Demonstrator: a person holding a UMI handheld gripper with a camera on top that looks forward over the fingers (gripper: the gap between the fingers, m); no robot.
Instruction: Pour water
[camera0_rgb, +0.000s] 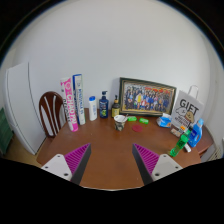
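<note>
My gripper (112, 160) is held above the near part of a brown wooden table (110, 145), open, with nothing between its magenta pads (77, 157). Well beyond the fingers, toward the back of the table, stands a white cup (120, 122) with a dark inside. To its left are a dark blue bottle (103, 105) and a white bottle (92, 108), both upright. I cannot tell what either bottle holds.
A framed group photo (147, 97) leans on the wall behind the cup. Upright books (73, 102) stand at the back left, by a wooden chair (52, 110). A gift box (186, 108), a blue toy (191, 130) and green lids (139, 124) fill the right side.
</note>
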